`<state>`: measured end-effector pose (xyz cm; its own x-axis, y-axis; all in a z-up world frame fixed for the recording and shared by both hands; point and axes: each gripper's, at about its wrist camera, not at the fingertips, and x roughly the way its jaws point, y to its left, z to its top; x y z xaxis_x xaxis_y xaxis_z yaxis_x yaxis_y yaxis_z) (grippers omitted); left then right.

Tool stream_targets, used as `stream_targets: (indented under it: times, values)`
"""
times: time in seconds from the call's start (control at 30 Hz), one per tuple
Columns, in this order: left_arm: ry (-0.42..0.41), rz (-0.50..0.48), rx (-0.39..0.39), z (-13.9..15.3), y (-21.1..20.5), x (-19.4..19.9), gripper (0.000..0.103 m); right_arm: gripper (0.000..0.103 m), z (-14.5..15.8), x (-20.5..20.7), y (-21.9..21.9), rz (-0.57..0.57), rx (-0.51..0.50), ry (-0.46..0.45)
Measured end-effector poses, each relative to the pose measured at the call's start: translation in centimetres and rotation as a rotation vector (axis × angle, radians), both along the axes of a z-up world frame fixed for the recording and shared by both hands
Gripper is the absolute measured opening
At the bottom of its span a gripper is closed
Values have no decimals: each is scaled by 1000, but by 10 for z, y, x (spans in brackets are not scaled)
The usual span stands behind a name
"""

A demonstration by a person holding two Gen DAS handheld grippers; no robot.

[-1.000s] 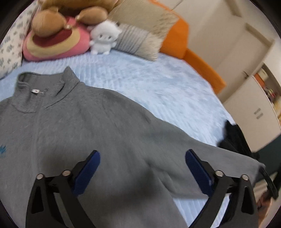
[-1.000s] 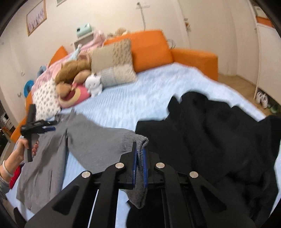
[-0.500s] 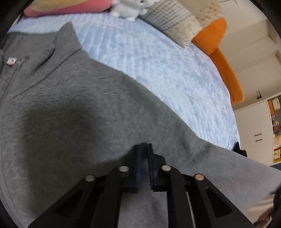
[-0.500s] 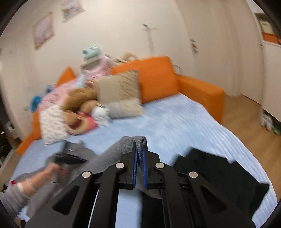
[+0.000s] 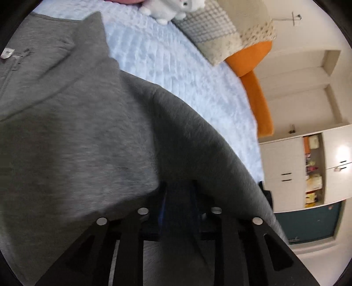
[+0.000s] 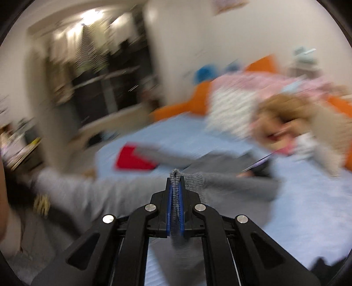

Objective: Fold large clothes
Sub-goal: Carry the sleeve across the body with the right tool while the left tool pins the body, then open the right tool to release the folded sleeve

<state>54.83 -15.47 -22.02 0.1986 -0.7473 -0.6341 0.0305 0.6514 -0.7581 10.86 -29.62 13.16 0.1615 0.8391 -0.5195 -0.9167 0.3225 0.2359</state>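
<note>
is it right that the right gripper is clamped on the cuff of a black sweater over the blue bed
Not quite: the cuff in the right gripper belongs to a grey sweater, not a black one. The right wrist view shows the ribbed grey edge pinched between the blue pads, over the blue bed.

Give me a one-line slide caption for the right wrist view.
Right tool shut on the ribbed cuff of the grey knit sweater, carrying the sleeve over the pale blue quilted bed; background motion-blurred.

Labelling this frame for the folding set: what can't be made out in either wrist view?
- Left wrist: left claw tips buried under grey fleece zip sweater; grip unclear.
- Left wrist: white plush toy cut off by top edge.
- Right wrist: motion blur smears the pillows, the toys and the flat red item. Only right claw, pinching the sweater's ribbed cuff, is sharp.
</note>
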Motion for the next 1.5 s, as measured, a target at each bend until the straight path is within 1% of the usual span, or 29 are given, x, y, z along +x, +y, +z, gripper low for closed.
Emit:
stream_targets:
  times: [0.03, 0.1, 0.13, 0.17, 0.23, 0.3, 0.37, 0.43, 0.53, 0.63, 0.67, 0.7, 0.73, 0.77, 0.8, 0.83, 0.9, 0.97, 1.0, 1.07, 1.1, 1.13, 1.17, 1.23, 1.27, 1.3, 1.4, 1.47, 1.5]
  values:
    - [-3, 5, -8, 0, 5, 0, 31, 6, -14, -4, 14, 46, -2, 29]
    - [-5, 23, -33, -1, 15, 1, 30, 6, -49, -10, 50, 161, -30, 131]
    - [-2, 31, -44, -2, 20, 1, 30, 6, -64, -9, 58, 189, -30, 172]
    - [-4, 38, -54, -2, 24, 1, 31, 6, -91, -9, 77, 228, -42, 256]
    - [-14, 72, -76, -1, 34, 2, 31, 6, -134, -15, 100, 240, -95, 316]
    - [-22, 99, -89, -2, 40, 3, 31, 6, -174, -28, 120, 237, -175, 307]
    - [-30, 96, -68, 0, 42, 4, 31, 6, -207, -36, 133, 217, -219, 316]
    - [-40, 87, -53, -1, 40, 5, 31, 6, -230, -44, 146, 189, -245, 328]
    - [-51, 107, -49, -2, 43, 4, 31, 6, -247, -51, 157, 155, -253, 297]
    - [-65, 122, -33, -4, 48, 1, 31, 9, -244, -58, 158, 120, -245, 262]
    - [-74, 132, -35, -3, 51, -1, 33, 14, -245, -60, 159, 112, -255, 256]
    - [-87, 148, -36, 0, 55, -5, 34, 25, -242, -65, 163, 107, -279, 268]
    - [-100, 156, -35, 5, 59, -7, 37, 55, -243, -57, 155, 104, -285, 284]
    - [-111, 159, -34, 9, 63, -11, 39, 78, -233, -63, 151, 102, -261, 295]
    - [-141, 159, -27, 18, 68, -16, 41, 84, -228, -63, 135, 93, -241, 276]
    - [-158, 159, -17, 24, 74, -21, 44, 88, -220, -62, 117, 82, -221, 238]
    - [-211, 157, 6, 40, 83, -29, 46, 88, -197, -65, 94, 52, -164, 190]
    - [-257, 126, -3, 55, 87, -38, 46, 90, -182, -48, 68, -17, -73, 204]
    - [-275, 103, -13, 60, 85, -41, 46, 90, -178, -34, 57, -72, -40, 211]
    - [-327, 24, -63, 69, 74, -48, 46, 88, -175, 15, 26, -258, 12, 212]
    - [-352, -25, -92, 74, 64, -51, 46, 84, -174, 33, 15, -336, 29, 205]
    - [-356, -49, -93, 75, 55, -52, 47, 67, -175, 62, 1, -442, 47, 197]
    - [-346, -59, -80, 73, 48, -53, 47, 53, -177, 90, -9, -546, 37, 186]
    - [-285, -65, -11, 60, 30, -44, 47, 42, -183, 134, -17, -671, 10, 181]
    - [-267, -59, 14, 54, 28, -42, 47, 36, -186, 150, -17, -692, -4, 187]
    - [-242, -47, 43, 45, 22, -36, 47, 34, -194, 174, -14, -703, -25, 212]
    - [-200, 22, 103, 23, 21, -20, 47, 34, -212, 202, -2, -698, -90, 216]
    - [-192, 67, 111, 11, 23, -10, 46, 34, -227, 212, 5, -746, -212, 155]
    - [-195, 84, 106, 8, 25, -7, 45, 34, -241, 219, 9, -778, -308, 128]
